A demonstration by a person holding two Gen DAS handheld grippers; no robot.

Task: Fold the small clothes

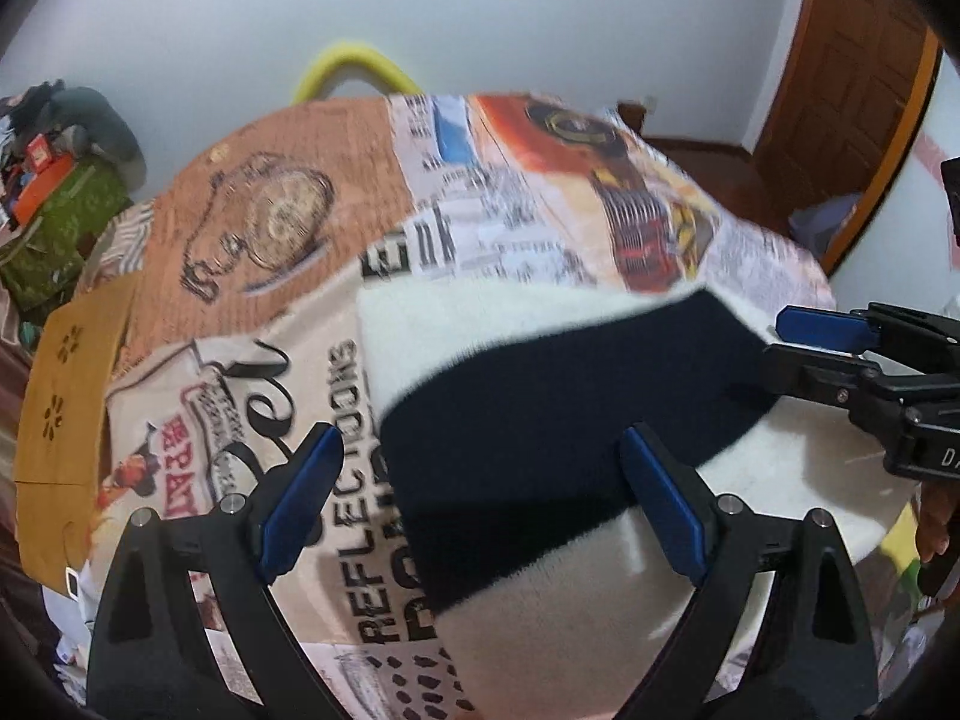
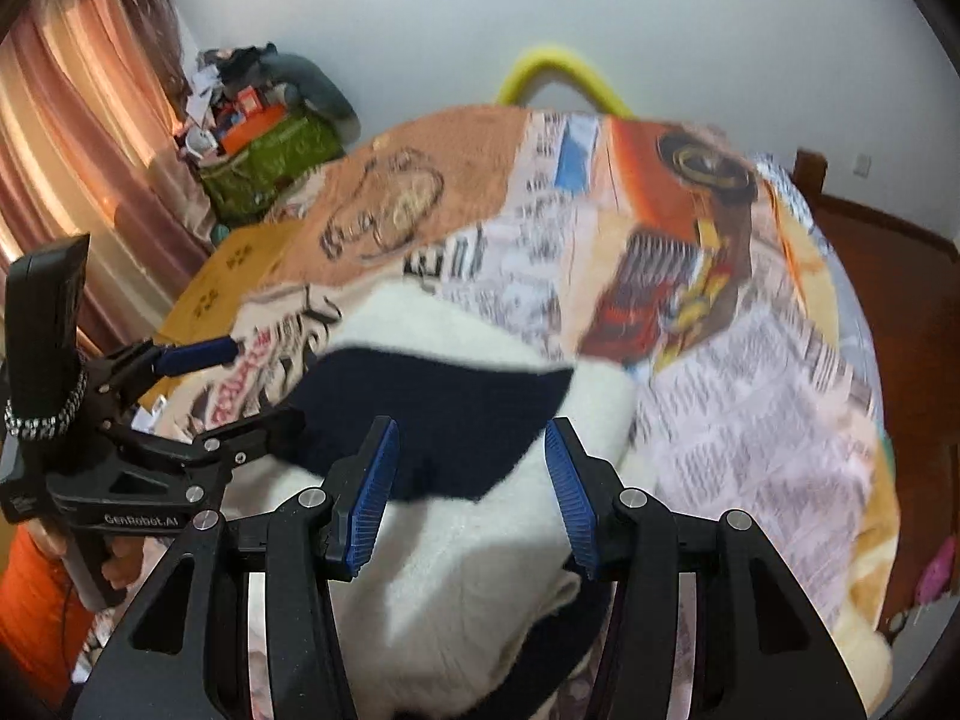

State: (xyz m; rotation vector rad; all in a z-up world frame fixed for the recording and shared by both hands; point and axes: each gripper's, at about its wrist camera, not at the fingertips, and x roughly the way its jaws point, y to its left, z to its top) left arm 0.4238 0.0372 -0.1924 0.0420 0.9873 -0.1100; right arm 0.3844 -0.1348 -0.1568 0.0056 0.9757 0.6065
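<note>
- Left gripper (image 1: pixel 480 504) spread wide, right gripper (image 2: pixel 471 492) half-open; neither pinches the white-and-navy garment (image 1: pixel 540 396).
- Risk: 1 careless grab drags the printed blanket (image 1: pixel 240 396) too (likely).

a lived-in room of a home. pink curtains (image 2: pixel 72 138) hang beside a cluttered heap of belongings (image 2: pixel 264 120), a panelled wooden door (image 1: pixel 852 78) stands by white walls, and a newspaper-print cloth (image 1: pixel 252 240) covers the work surface.

printed tablecloth (image 1: pixel 252 312) | yellow chair back (image 1: pixel 354 69) | wooden door (image 1: pixel 852 90) | pink curtain (image 2: pixel 78 138)
</note>
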